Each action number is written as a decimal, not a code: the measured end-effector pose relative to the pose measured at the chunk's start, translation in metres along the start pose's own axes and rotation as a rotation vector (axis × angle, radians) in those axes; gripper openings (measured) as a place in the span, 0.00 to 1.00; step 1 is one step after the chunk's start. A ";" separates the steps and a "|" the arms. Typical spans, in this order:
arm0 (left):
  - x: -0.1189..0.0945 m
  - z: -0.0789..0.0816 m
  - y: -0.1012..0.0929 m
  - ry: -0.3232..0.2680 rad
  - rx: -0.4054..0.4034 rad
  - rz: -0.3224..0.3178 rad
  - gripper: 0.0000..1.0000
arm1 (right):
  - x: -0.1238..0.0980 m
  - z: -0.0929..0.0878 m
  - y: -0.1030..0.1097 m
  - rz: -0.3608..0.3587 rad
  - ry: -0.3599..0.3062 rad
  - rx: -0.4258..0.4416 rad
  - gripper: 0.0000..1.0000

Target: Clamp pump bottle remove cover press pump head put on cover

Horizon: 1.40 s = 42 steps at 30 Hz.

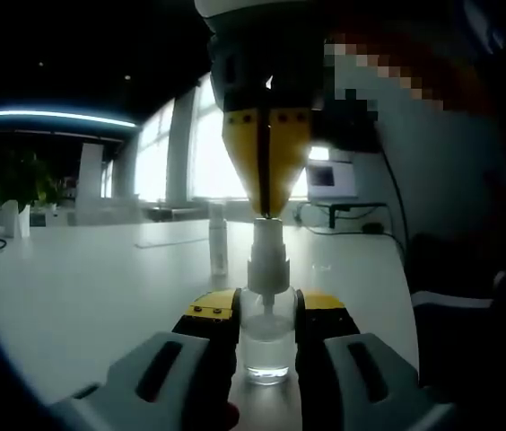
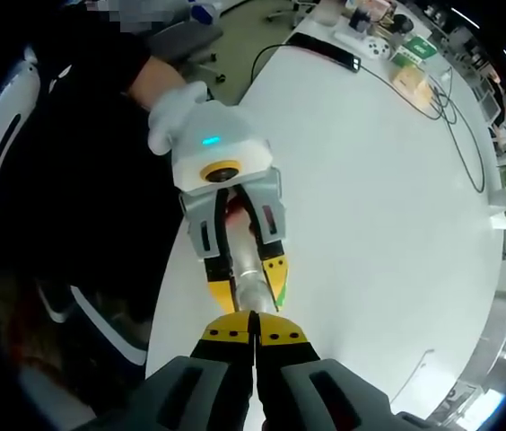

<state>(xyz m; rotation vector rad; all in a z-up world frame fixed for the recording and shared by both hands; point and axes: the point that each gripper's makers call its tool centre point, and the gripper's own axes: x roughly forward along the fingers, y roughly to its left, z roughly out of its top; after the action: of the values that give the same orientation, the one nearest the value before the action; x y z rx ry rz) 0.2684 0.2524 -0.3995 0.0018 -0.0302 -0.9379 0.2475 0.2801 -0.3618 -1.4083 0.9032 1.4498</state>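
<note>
Clear plastic pump bottle (image 1: 266,346), holding a little clear liquid, stands on the white table (image 1: 82,287), pinched between the left gripper (image 1: 266,328) jaws. Closed right gripper (image 1: 268,193) tips sit atop the white pump head (image 1: 268,235): the pressing step, I judge. Next, a straight downward push. Its clear cover (image 1: 218,238) stands behind.

Left gripper (image 1: 266,337) level over the table, jaws closed around the pump bottle (image 1: 266,305). Right gripper (image 2: 255,334) pointing straight down from above, jaws pressed together, tips meeting the pump head (image 1: 268,235). Gloved hand (image 2: 174,117) behind left gripper.
</note>
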 end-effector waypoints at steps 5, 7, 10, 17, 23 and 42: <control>0.000 0.000 0.000 0.000 0.000 0.000 0.15 | 0.001 0.000 0.000 0.004 -0.005 0.012 0.00; 0.000 -0.001 0.000 0.000 -0.001 0.001 0.15 | 0.003 0.000 0.000 0.007 -0.008 0.019 0.00; 0.001 0.000 0.000 0.000 -0.001 0.000 0.15 | 0.004 -0.001 0.000 0.011 -0.009 0.021 0.00; 0.000 0.000 0.000 0.000 0.000 0.000 0.15 | 0.005 -0.001 0.001 0.005 -0.018 0.026 0.00; 0.000 0.000 0.000 0.000 0.000 -0.001 0.15 | 0.001 -0.001 0.000 0.010 -0.035 0.035 0.00; 0.000 0.002 0.001 0.001 -0.001 0.000 0.15 | -0.002 0.001 -0.001 0.004 -0.010 0.008 0.00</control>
<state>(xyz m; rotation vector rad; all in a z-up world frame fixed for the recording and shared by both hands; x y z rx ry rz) 0.2693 0.2532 -0.3977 0.0008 -0.0291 -0.9376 0.2482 0.2811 -0.3600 -1.3928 0.9050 1.4533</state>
